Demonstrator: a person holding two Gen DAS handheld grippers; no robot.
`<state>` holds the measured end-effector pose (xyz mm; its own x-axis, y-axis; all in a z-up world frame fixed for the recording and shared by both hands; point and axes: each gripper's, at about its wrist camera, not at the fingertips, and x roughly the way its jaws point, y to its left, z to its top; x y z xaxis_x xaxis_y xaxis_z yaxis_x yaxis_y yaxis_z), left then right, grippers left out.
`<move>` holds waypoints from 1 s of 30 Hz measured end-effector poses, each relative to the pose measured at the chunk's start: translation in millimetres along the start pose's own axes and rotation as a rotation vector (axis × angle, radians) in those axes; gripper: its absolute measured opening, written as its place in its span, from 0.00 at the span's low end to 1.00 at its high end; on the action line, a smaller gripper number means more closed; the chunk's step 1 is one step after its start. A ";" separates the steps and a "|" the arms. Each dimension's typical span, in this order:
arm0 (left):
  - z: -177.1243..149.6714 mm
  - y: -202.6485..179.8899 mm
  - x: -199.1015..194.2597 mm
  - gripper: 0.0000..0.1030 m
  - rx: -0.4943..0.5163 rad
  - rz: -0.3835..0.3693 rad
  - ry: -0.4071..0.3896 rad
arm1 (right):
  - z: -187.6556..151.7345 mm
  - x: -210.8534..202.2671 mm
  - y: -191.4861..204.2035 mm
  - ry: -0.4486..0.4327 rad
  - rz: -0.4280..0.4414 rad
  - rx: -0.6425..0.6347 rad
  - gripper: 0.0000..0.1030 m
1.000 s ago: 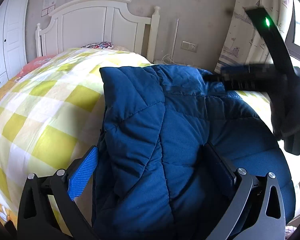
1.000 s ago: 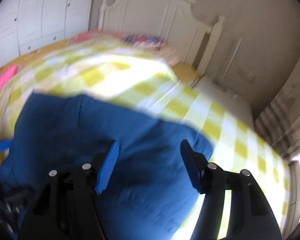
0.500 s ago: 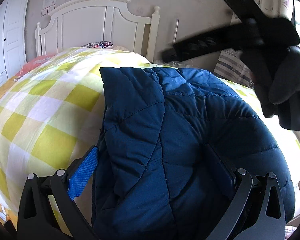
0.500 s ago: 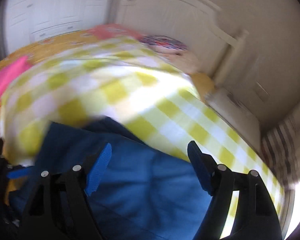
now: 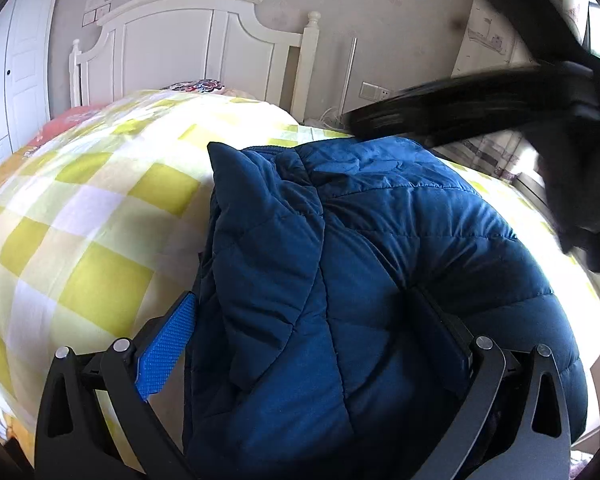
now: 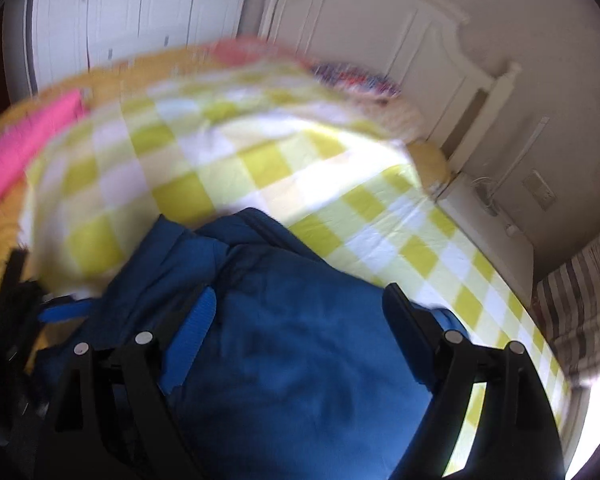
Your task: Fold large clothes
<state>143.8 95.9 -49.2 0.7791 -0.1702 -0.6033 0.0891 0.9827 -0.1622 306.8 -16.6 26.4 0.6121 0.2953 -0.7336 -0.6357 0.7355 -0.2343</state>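
A dark blue quilted jacket (image 5: pixel 380 240) lies folded in a thick bundle on the yellow-and-white checked blanket (image 5: pixel 80 208). My left gripper (image 5: pixel 304 320) is low over the jacket's near end, jaws wide. The bundle fills the gap, and the blue left pad (image 5: pixel 168 352) is bare beside the jacket's edge. My right gripper (image 6: pixel 300 300) hovers above the jacket (image 6: pixel 300 360), its jaws opening with nothing pinched between them. In the left wrist view its blurred black body (image 5: pixel 480 104) and a dark-gloved hand (image 5: pixel 580 200) hang over the jacket's far right side.
A white headboard (image 5: pixel 188 40) stands at the bed's far end with a patterned pillow (image 5: pixel 196 86) below it. White wardrobe doors (image 6: pixel 120 12) line the left. A pink cloth (image 6: pixel 20 152) lies on the orange sheet. Curtains (image 6: pixel 572 300) hang on the right.
My right gripper has lifted off the jacket's far side and swung up and right, its jaws spreading wider. The left gripper and the jacket have stayed put.
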 end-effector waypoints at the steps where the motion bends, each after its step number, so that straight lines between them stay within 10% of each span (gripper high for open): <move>1: -0.1 0.0 0.1 0.96 0.000 0.001 -0.001 | -11.0 -12.4 -6.8 -0.026 -0.003 0.018 0.82; 9: -2.0 -4.8 3.8 0.96 0.010 0.011 0.011 | -126.6 -30.0 -2.9 -0.089 0.012 0.110 0.85; 22: -5.0 -10.5 -1.0 0.96 0.019 0.026 0.000 | -188.1 -72.5 27.8 -0.195 0.081 0.247 0.93; 30: -1.4 36.8 -20.9 0.96 -0.125 -0.229 0.144 | -200.6 -87.1 -10.3 -0.153 0.197 0.403 0.94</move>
<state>129.9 135.5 -43.6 0.6510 -0.4039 -0.6427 0.1682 0.9024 -0.3967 165.7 -172.3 -35.2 0.5798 0.5167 -0.6299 -0.5317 0.8258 0.1879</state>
